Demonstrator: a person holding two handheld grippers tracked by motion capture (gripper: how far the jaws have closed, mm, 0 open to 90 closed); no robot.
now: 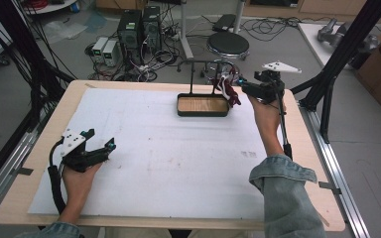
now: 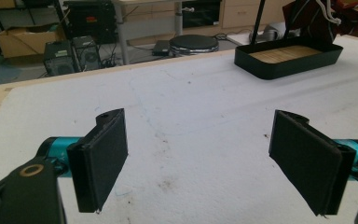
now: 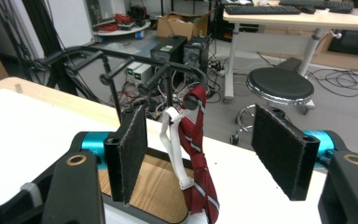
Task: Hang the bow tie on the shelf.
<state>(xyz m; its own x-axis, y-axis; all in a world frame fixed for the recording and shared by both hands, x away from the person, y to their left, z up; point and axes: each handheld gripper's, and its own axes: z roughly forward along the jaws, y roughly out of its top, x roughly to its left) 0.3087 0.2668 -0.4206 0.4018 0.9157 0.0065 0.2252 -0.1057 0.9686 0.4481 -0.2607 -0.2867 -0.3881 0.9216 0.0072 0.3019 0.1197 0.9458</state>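
High view: the right gripper [image 1: 238,88] sits at the rack [image 1: 203,63] above the tray [image 1: 203,113], beside the dark red tie [image 1: 226,89] hanging there. The left gripper [image 1: 110,147] rests on the desk [image 1: 154,148], well apart.

Left gripper view: its jaws are spread, nothing between them; the tray [image 2: 279,67] lies far ahead.

Right gripper view: jaws spread either side of the tie [image 3: 196,154], not touching, which the high view cannot settle. It also shows the tie looped over a peg [image 3: 191,101] with a white strap [image 3: 173,149]. To finish well, back straight away without snagging the tie.
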